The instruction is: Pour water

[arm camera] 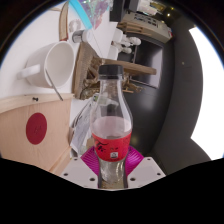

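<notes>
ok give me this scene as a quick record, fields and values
held item: clear plastic bottle with red label and dark cap, upright
tongs: tongs shut on the bottle's lower part, purple pads against it
bottle contents: cannot tell
target vessel: white mug, beyond and to the left of the bottle, tilted in view
surface: pale table with a red round mark
pour status: not yet begun, bottle cap on
</notes>
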Motion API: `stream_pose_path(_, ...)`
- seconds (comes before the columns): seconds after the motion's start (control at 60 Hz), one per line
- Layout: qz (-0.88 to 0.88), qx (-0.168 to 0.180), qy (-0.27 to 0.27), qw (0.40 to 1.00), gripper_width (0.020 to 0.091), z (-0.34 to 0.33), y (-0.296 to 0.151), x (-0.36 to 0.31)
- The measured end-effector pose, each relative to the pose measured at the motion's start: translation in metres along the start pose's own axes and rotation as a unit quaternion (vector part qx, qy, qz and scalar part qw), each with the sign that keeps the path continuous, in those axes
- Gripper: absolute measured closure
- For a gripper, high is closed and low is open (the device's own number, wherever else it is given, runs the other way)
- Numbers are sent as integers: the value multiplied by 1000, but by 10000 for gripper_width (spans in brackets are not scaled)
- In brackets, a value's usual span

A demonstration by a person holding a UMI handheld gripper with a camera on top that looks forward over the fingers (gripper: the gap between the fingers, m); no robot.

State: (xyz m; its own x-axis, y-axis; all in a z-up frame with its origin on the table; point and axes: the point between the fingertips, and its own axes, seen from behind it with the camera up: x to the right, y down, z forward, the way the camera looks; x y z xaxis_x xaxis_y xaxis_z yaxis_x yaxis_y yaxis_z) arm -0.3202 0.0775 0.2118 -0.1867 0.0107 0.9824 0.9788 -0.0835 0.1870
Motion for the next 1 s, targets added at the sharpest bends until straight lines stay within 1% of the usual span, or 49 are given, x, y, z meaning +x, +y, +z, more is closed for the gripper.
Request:
stream_pose_path(0.15, -120, 21, 21, 992, 824, 16, -17, -4)
stream_pose_path(0.2, -152, 20, 25, 988, 825, 19, -19, -5)
stream_pose_path(0.3, -171, 29, 25, 984, 825, 23, -25, -6)
stream_pose_path(0.35, -170, 28, 24, 985, 825, 24, -25, -5)
stream_pose_path(0.45, -146, 29, 13, 989, 822, 23, -27, -5)
stream_pose_path(0.5, -105, 27, -7, 994, 824, 20, -25, -9)
stream_pose_path(0.567, -18, 14, -38, 999, 824, 17, -19, -12)
stream_pose_path(0.633, 109, 0, -75, 991, 822, 8, -16, -13)
stream_pose_path(0.7, 269, -5, -118, 956, 822, -1, -16, -11)
stream_pose_path(0.75, 373, -9, -132, 918, 821, -9, -20, -4)
stream_pose_path(0.783, 431, -3, -146, 890, 822, -9, -21, -2)
stream_pose_path(0.9, 583, -9, -188, 790, 822, -16, -22, -5)
stream_pose_path(0.95, 635, -15, -209, 744, 822, -11, -22, -15)
stream_pose_path(1.0, 673, -13, -229, 703, 821, -11, -25, -25)
